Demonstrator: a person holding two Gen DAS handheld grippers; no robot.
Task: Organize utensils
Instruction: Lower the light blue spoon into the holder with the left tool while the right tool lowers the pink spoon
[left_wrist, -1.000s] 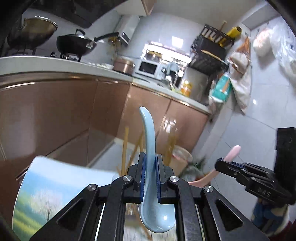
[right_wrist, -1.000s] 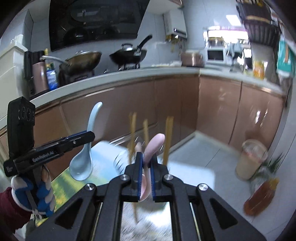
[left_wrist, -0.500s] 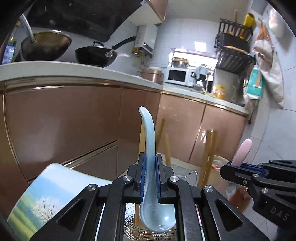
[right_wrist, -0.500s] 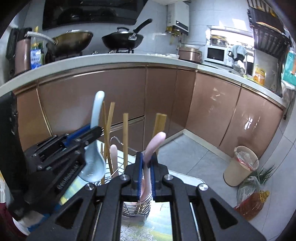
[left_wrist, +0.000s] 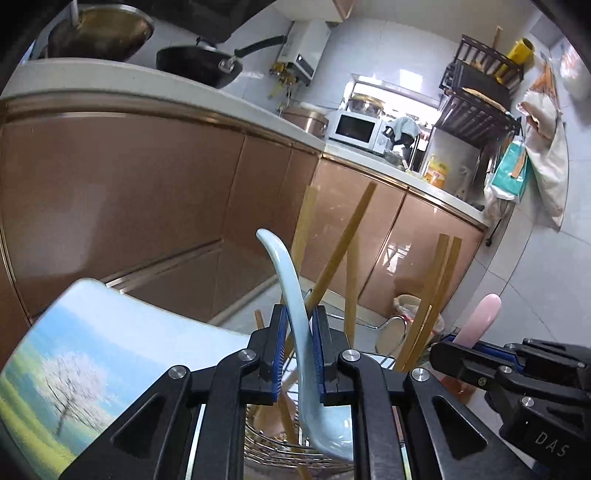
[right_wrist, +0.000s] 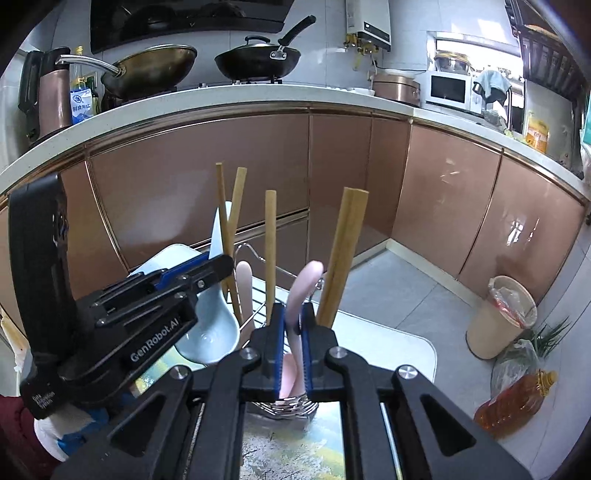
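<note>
While both claws hover over wire utensil basket (right_wrist: 258, 317) | left gripper (left_wrist: 298, 354) opening, pale blue ceramic spoon (left_wrist: 295, 314) between its pads, casing reads "GenRobot.AI" | right gripper (right_wrist: 293, 347) clamped on pink spoon (right_wrist: 301, 295), casing reads "DAS" | basket holds wooden chopsticks (right_wrist: 270, 251), another pink spoon

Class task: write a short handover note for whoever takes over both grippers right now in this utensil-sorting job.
Left gripper: jaws opening, blue spoon still between the fingers, bowl low over the wire holder.
Right gripper: shut on pink spoon, also over the holder.
Done: chopsticks and another pink spoon stand in the holder.
Left: release both spoons into it, then withdraw.
</note>
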